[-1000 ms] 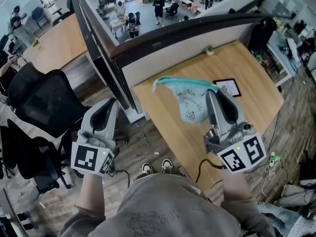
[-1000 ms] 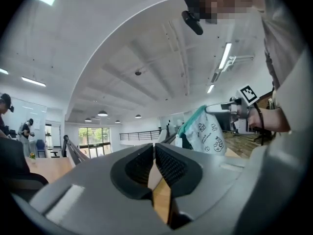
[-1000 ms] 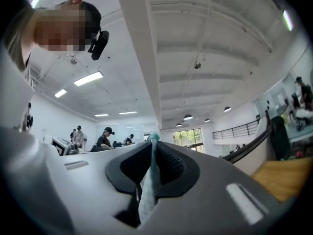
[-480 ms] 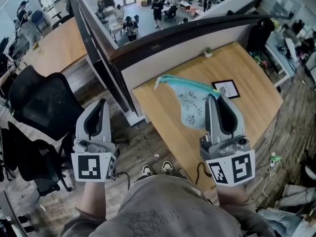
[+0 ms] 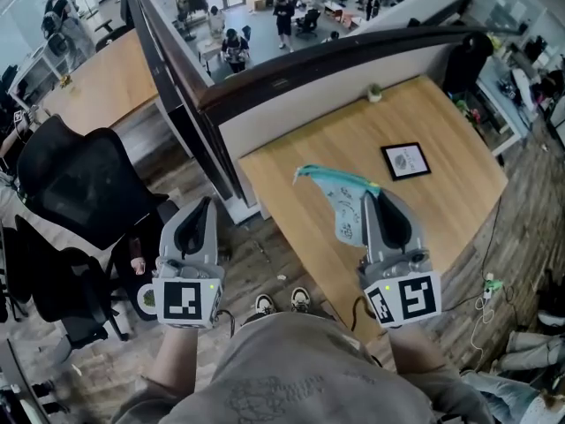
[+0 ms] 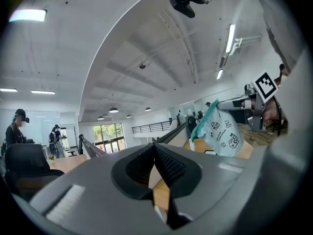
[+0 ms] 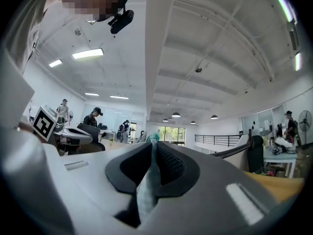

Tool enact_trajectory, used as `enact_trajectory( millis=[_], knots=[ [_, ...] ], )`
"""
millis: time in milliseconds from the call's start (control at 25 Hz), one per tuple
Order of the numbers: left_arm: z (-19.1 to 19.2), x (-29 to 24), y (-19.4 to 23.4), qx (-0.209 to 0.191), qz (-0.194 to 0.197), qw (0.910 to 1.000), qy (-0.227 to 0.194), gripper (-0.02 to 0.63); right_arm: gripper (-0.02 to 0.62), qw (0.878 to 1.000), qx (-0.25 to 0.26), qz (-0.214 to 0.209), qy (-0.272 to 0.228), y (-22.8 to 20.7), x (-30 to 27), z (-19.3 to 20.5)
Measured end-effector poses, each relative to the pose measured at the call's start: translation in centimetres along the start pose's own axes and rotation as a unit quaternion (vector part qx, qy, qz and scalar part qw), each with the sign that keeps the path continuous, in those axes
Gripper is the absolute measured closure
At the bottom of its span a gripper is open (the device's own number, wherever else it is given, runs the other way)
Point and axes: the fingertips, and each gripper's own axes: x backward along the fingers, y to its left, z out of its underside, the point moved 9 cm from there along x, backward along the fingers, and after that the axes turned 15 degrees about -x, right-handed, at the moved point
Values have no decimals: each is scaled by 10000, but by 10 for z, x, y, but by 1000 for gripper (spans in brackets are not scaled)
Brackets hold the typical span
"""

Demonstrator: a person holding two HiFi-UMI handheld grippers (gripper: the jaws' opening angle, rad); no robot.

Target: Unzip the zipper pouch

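A teal-edged, pale printed zipper pouch hangs in the air above the front of the wooden desk. My right gripper is shut on its right end, and in the right gripper view the fabric is pinched between the pads of that gripper. My left gripper is off to the left over the floor, well apart from the pouch. Its jaws are shut with nothing between them. From the left gripper view the pouch dangles from the right gripper.
A small framed picture lies on the desk, with a tiny pot at the back by the dark partition. A black office chair stands at the left. Cables run across the floor at the right. People stand far off.
Both grippers have drawn back toward the body. The pouch came along in the right gripper and now hangs narrower. The left gripper shifted right and stayed apart from the pouch.
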Motion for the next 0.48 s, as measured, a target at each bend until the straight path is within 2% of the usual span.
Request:
enact_trajectory(
  millis=[200,480],
  knots=[
    [11,4,-17,-69,77,9991,412,606,557,9991,10,-12,421,-2,0,31],
    [13,1,-24,-23,194,9993,332,606,557,9985,-12,-121,530,1,-2,38]
  ],
)
